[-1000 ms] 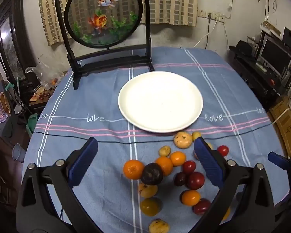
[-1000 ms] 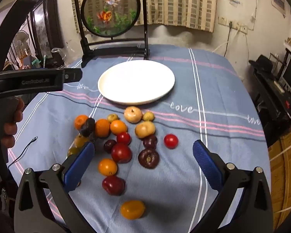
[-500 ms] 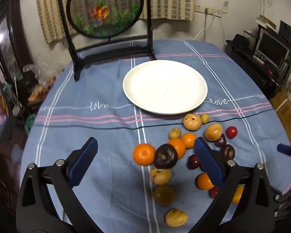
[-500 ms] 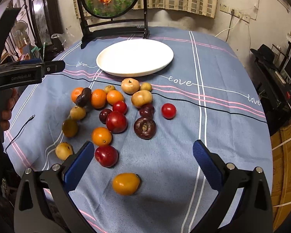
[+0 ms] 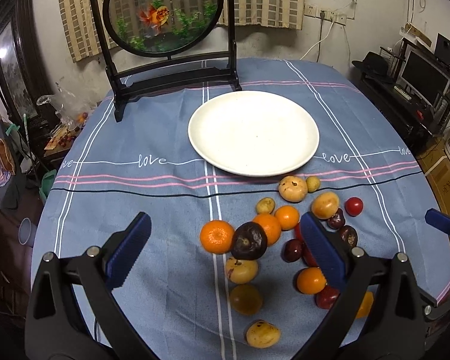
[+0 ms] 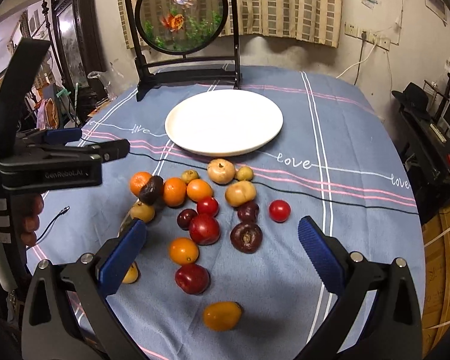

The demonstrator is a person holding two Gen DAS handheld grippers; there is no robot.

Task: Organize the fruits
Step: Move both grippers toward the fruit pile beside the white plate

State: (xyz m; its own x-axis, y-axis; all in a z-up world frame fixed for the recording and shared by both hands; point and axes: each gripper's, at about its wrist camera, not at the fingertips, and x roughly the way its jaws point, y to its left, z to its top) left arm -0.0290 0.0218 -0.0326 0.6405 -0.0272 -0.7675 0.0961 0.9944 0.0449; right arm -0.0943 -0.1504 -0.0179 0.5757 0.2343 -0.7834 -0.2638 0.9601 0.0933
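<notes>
An empty white plate (image 5: 253,133) sits mid-table; it also shows in the right wrist view (image 6: 224,121). Several loose fruits lie in front of it: an orange (image 5: 216,236), a dark purple fruit (image 5: 249,241), a yellow fruit (image 5: 241,270), a small red tomato (image 5: 353,206), a red plum (image 6: 204,229), a dark plum (image 6: 246,237) and an orange-yellow fruit (image 6: 222,315). My left gripper (image 5: 225,246) is open and empty above the left side of the pile. My right gripper (image 6: 222,250) is open and empty above the near fruits.
A round goldfish screen on a black stand (image 5: 165,15) stands at the back of the blue striped tablecloth (image 5: 135,204). The left gripper's body (image 6: 51,165) shows at the left of the right wrist view. Shelves and a monitor (image 5: 420,78) are at the right.
Both grippers have pulled back and tilted, so the plate and fruits sit a little farther off. Both stay open and empty. No fruit has moved.
</notes>
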